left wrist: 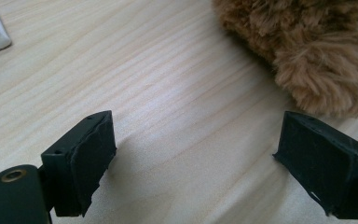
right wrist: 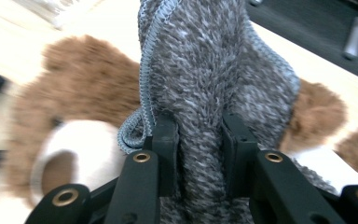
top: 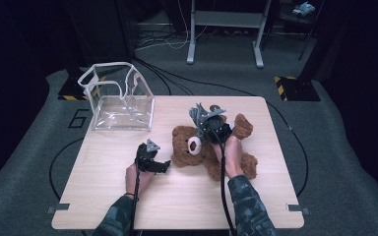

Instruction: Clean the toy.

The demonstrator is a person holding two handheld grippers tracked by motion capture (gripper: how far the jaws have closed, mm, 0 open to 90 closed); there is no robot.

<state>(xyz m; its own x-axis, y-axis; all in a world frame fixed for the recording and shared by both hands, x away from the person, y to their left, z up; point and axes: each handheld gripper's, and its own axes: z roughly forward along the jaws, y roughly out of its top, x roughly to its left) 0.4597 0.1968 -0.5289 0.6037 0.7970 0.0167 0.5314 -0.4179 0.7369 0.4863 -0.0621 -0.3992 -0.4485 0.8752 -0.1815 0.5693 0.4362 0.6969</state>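
Observation:
A brown teddy bear [top: 204,150] lies on its back on the wooden table [top: 103,162], its white muzzle [top: 194,144] turned left. My right gripper [top: 208,118] hovers over the bear's chest, shut on a grey knitted garment [right wrist: 214,70] with a blue-grey stitched edge; the jaws pinch a fold of it and the fabric stands up above the bear [right wrist: 84,98]. My left gripper [top: 163,166] rests low on the table to the left of the bear, its jaws wide open with bare wood between them [left wrist: 193,154]. Brown fur [left wrist: 317,51] lies just beyond its right jaw.
A clear plastic bag [top: 120,98] with white edging stands open at the table's back left corner. Cables trail from both grippers toward the table's front edge. A metal frame stands on the floor beyond the table.

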